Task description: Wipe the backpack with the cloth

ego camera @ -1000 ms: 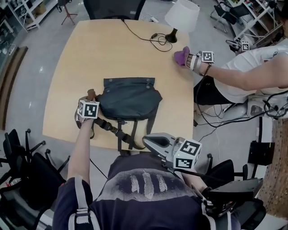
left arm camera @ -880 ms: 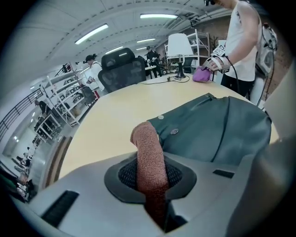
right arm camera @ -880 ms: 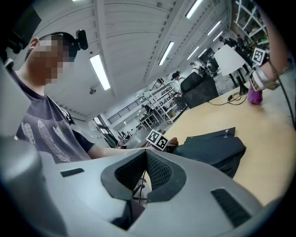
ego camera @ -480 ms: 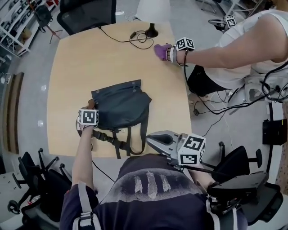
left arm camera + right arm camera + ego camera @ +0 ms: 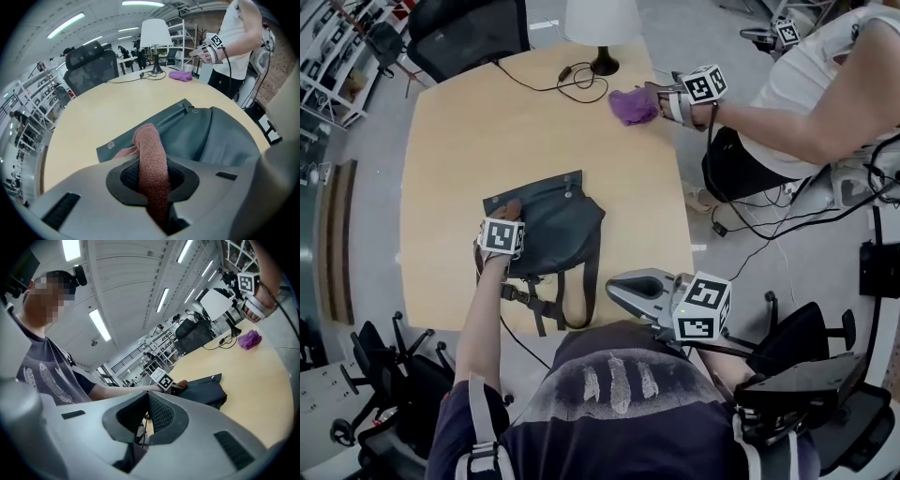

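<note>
Toward the left of the pale wooden table [image 5: 441, 141], the left gripper [image 5: 509, 216] is clenched on a reddish-brown terry cloth [image 5: 151, 159]. The cloth stands up between the jaws as a folded strip and curls over at its tip. That tip rests on the left part of the dark grey-green fabric backpack [image 5: 555, 220], close to its flap edge. The bag therefore lies directly ahead of this gripper and spreads away to its right.

The backpack lies flat near the table's near edge. Its snap-studded flap edge faces the far side, and its black webbing straps [image 5: 551, 300] trail over the near edge.

Further right, off the table's near edge and close to the person's chest, is the right gripper [image 5: 617, 284]. Its jaws are pressed together with nothing between them. It is clear of the backpack, just right of the hanging straps, and its own view looks across at the bag [image 5: 204, 387].

At the far right corner of the table lies a crumpled purple cloth [image 5: 631, 105], well apart from the backpack. It is near the black base of a white-shaded lamp [image 5: 602, 19] and a looped black cable [image 5: 572, 77]. Another person's hand [image 5: 673, 96], wearing a marker cube, is just beside the purple cloth.
</note>
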